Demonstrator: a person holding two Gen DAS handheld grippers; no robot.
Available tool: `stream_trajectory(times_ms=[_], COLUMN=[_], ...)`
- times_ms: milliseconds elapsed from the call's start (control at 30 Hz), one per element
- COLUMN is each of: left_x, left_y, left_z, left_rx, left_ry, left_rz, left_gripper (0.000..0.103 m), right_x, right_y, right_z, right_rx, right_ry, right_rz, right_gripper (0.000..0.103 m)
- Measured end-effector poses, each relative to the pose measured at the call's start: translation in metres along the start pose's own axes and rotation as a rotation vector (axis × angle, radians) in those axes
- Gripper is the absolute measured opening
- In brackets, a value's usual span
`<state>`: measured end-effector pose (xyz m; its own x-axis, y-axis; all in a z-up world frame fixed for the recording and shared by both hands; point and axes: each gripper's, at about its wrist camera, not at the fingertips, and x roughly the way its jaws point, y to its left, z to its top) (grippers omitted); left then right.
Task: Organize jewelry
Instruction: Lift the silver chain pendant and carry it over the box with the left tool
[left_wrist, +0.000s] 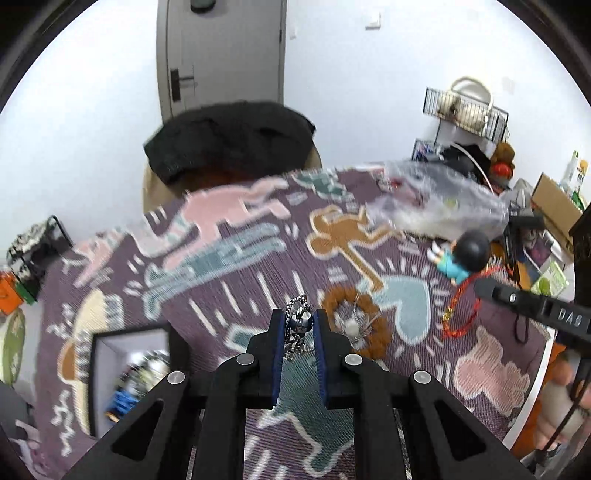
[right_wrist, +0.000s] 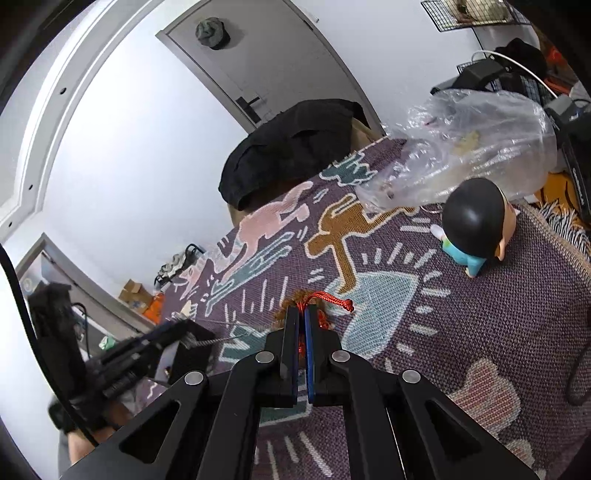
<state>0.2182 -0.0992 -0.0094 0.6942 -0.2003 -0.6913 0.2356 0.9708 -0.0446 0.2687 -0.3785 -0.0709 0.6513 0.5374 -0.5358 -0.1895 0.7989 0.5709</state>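
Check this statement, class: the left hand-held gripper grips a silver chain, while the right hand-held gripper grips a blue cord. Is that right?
Not quite. The cord is red, not blue: the right wrist view shows the right hand-held gripper shut on a red cord. The rest stands: the left hand-held gripper grips a silver chain.

Two hand-held grippers, both closed on jewelry

Left gripper (left_wrist: 300, 323): raised above the tabletop, fingers drawn in around a silver chain (left_wrist: 297, 325), which is pinched between the blue pads (left_wrist: 277, 345) and hangs below them. Right gripper (right_wrist: 301, 325): fingers nearly together, a narrow gap left between them, a red cord (right_wrist: 330, 297) clamped at the tips. Part of the person's right hand (left_wrist: 565, 406) is seen at the edge of the left view.
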Motion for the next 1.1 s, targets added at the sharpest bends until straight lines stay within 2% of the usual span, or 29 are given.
stream_trajectory(times_ms=[600,1100], left_x=[-0.109,-0.179], left_y=[0.002,-0.007], left_z=[0.08,0.108], left_rx=[0.066,0.114], left_ry=[-0.213,-0.337], left_rz=[0.088,0.164], left_gripper=[0.016,0.016], right_x=[-0.026,-0.041], right_y=[0.049,0.086], right_z=[0.027,0.041], right_rx=[-0.089,-0.148], right_ry=[-0.066,-0.1], right_rz=[0.037,0.071], right_gripper=[0.004,0.004])
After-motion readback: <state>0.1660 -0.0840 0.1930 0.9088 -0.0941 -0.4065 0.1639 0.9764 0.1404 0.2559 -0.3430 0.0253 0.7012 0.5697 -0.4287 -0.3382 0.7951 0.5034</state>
